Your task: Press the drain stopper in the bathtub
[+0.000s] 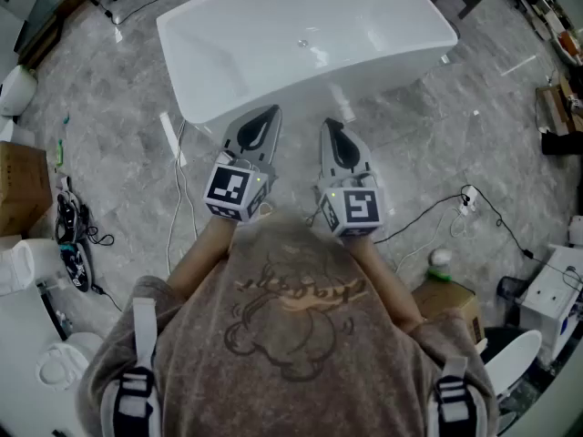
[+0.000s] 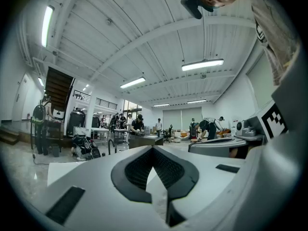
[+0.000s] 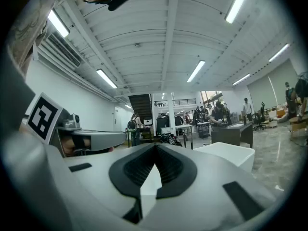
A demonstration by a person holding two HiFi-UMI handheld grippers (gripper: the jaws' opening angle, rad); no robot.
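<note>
Left gripper [image 1: 270, 112], right gripper [image 1: 329, 124]: jaws closed, empty; bathtub [image 1: 392, 57] rim just ahead.

Grey marble floor [image 1: 118, 98]; white bathtub [image 1: 273, 94] stands on it; cardboard box [image 1: 23, 185] at left edge, black cable tangle [image 1: 71, 235] just beside; loose cable [image 1: 428, 212] on the right.

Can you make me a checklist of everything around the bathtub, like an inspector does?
Surface: grey marbled floor, shiny.
Job's things: white bathtub; drain stopper on its bottom, not touched.
Clutter: cardboard box at left, another box at right.
Grippers: left tool and right tool shut, holding nothing, outside the tub.
Cables: white cable on the floor at left; black cable at right.
Surroundings: big hall, people at desks, stairs.
</note>
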